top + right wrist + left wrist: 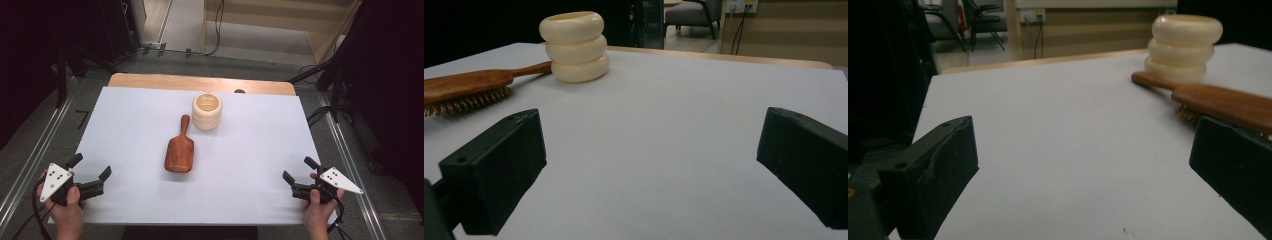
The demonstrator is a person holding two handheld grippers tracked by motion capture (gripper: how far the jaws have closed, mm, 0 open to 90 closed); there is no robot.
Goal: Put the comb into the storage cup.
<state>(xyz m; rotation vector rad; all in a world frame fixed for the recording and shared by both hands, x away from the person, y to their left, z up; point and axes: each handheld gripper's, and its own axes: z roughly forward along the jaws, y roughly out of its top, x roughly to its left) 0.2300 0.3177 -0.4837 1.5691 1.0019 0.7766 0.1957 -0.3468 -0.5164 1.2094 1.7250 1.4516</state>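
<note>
A wooden hairbrush lies bristles down in the middle of the white table, its handle pointing away toward a cream ribbed cup that stands upright just behind it. My left gripper rests open at the front left corner, well apart from the brush. My right gripper stands open at the front right. In the left gripper view the brush and cup sit at the upper right beyond the open jaws. In the right gripper view the brush and cup are at the upper left.
The table's wooden far edge borders a floor with cables and dark stands. Metal rails run along both sides. White surface spreads between the grippers and the brush.
</note>
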